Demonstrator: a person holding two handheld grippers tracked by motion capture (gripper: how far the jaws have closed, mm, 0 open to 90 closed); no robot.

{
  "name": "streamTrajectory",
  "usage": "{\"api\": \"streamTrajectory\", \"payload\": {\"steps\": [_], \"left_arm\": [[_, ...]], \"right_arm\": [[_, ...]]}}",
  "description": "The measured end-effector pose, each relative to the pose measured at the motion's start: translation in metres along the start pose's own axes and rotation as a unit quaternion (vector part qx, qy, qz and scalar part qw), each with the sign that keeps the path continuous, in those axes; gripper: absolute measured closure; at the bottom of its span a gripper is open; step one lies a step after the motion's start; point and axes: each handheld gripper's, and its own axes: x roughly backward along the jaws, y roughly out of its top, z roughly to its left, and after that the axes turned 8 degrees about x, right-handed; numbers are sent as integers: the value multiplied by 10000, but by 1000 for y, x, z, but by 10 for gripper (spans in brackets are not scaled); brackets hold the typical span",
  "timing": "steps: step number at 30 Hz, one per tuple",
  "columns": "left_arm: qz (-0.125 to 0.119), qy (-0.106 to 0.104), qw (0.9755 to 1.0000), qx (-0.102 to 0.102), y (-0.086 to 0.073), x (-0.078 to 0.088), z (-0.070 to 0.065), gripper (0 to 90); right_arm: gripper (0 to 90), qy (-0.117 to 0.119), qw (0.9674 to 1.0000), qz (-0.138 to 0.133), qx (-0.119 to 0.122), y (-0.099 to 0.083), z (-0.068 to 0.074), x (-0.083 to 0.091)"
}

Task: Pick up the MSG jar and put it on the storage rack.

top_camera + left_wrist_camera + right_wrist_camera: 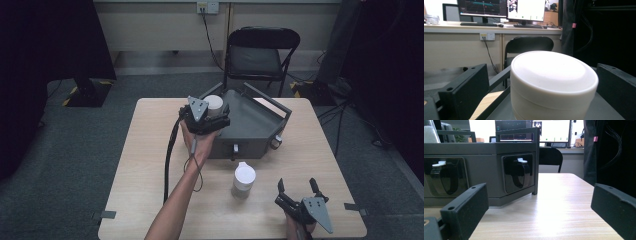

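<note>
Smooth matte white round container [552,85] stands in the grey metal tray's [260,131] left corner. Left gripper [212,116] jaws wide, flanking it, not touching. Right gripper [299,192], near the tray's front, wide, empty.

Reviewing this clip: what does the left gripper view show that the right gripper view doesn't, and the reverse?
Left gripper view alone: a white round container up close between the left hand-held gripper's open jaws, standing inside the grey tray, plus a wall socket. Right gripper view alone: the tray's outer side with two black latches, and bare tabletop between the right hand-held gripper's open jaws. Shared: the tray, black folding chair, lit monitors.
</note>
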Motion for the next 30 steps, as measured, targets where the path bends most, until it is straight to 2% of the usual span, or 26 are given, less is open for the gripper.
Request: {"api": "streamTrajectory", "payload": {"steps": [6,12,15,21,27,28,30], "left_arm": [[-25,-5,10000,28,2,2,1,0],[77,8,10000,-12,6,5,1,5],[67,-49,10000,33,7,8,3,3],[-34,-144,9999,-13,7,22,6,0],[-17,-170,9999,-8,8,32,9,13],[13,-115,9998,-133,8,37,8,13],[-39,-138,9998,-103,4,42,10,11]], "right_arm": [[2,0,10000,0,0,0,0,0],[3,0,10000,0,-2,0,0,0],[3,0,10000,1,-1,0,0,0],[4,0,10000,1,-1,0,0,0],[3,0,10000,2,-1,0,0,0],[4,-1,10000,2,-1,0,0,0],[4,0,10000,2,0,0,0,0]]}}
